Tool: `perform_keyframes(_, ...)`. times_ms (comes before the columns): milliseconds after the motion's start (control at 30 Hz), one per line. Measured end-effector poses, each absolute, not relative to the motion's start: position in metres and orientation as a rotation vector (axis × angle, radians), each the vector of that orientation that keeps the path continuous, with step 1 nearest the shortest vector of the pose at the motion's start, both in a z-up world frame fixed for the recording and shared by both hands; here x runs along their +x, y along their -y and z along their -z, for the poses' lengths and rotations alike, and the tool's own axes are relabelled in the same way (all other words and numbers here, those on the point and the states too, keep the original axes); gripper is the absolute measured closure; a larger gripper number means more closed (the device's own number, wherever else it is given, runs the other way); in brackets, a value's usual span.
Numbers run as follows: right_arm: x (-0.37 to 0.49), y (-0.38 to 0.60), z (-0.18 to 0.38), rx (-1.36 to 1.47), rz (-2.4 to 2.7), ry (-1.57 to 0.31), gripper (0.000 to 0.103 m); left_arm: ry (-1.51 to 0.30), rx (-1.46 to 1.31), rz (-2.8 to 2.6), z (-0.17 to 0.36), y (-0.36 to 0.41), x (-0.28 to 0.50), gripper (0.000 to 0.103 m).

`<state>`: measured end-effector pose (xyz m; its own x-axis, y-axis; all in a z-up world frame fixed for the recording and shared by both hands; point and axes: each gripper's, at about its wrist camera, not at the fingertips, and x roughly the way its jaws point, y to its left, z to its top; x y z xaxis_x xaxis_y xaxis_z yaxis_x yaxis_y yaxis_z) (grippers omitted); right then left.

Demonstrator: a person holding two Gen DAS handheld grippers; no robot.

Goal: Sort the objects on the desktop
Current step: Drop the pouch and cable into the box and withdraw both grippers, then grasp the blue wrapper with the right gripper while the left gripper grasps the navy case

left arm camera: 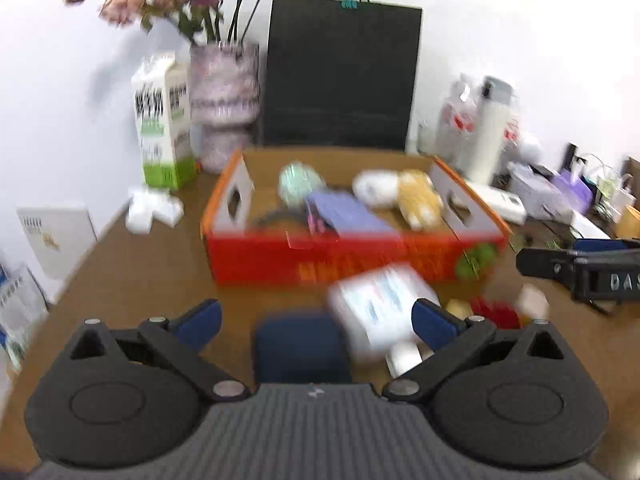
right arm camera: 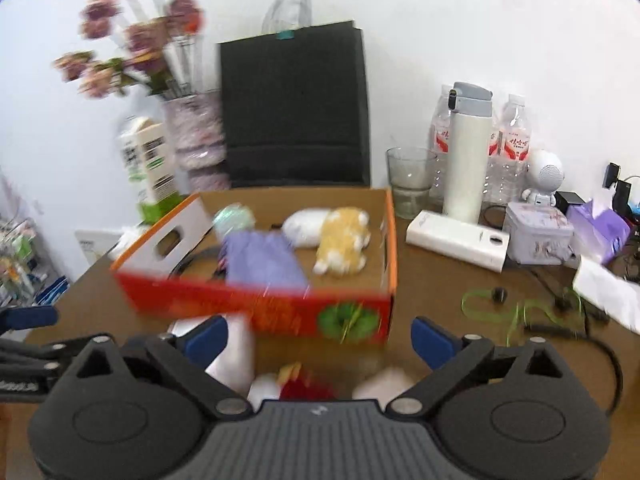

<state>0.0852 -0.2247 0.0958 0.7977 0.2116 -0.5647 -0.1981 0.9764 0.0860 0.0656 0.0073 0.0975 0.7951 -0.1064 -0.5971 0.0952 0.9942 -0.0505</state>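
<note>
An open red cardboard box stands mid-table. It holds a purple booklet, a mint ball, a white plush and a yellow plush. In front of the box lie a dark blue case, a white packet, a white roll and a small red item. My left gripper is open over the blue case. My right gripper is open above the red item.
A black paper bag, a flower vase and a milk carton stand behind the box. At the right are a glass, a white flask, water bottles, a power bank, a tin, tissues and cables.
</note>
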Motion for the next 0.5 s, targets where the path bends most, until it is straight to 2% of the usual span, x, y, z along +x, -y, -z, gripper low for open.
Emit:
perform_keyframes(200,0.004,0.237,-0.049,0.155,-0.304,-0.642,0.003,-0.555,-0.019,0.063,-0.065,-0.003,-0.015,0.000)
perform_keyframes(500,-0.086,0.223,-0.022,0.072,-0.258,-0.621,0.003,-0.541,0.032,0.002,-0.033,-0.004,-0.085,0.000)
